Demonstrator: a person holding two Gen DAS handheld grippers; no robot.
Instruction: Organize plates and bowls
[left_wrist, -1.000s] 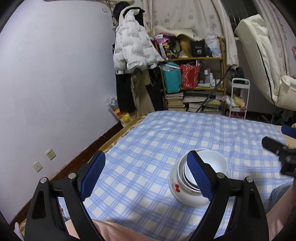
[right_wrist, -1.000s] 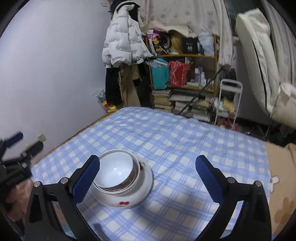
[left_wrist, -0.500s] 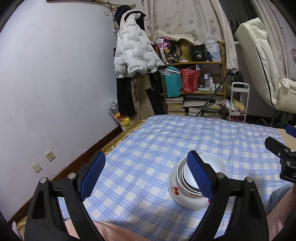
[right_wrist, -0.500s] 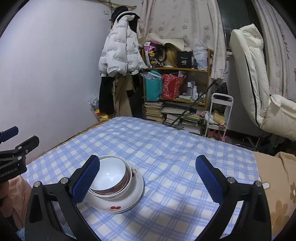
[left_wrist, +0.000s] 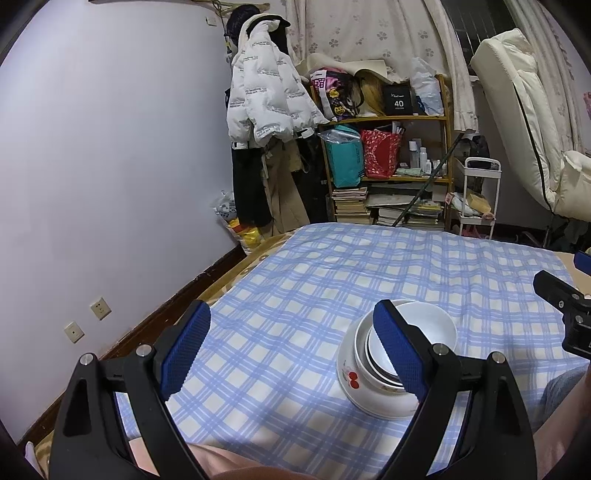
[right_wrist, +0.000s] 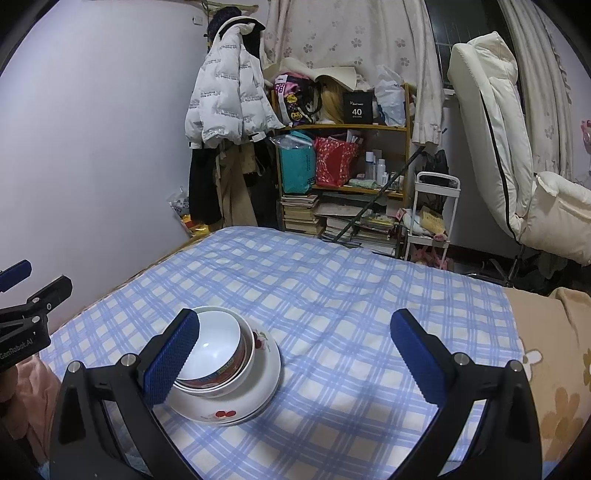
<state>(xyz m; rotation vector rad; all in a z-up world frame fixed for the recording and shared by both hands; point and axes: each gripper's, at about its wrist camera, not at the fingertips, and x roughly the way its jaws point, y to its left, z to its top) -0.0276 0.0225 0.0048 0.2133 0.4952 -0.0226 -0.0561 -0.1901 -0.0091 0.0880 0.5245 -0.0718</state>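
Bowls nested on a plate, both grippers held wide above the bed.

From the right wrist view the cherry-printed plate (right_wrist: 236, 402) shows whole, holding two nested bowls (right_wrist: 218, 350) on the blue checked sheet (right_wrist: 351, 295); the left wrist view hides part of the stack behind a finger. The left gripper (left_wrist: 291, 343) and right gripper (right_wrist: 295, 354) are both spread wide, holding nothing. Since a second ago both have drawn back and risen; the stack sits unmoved.
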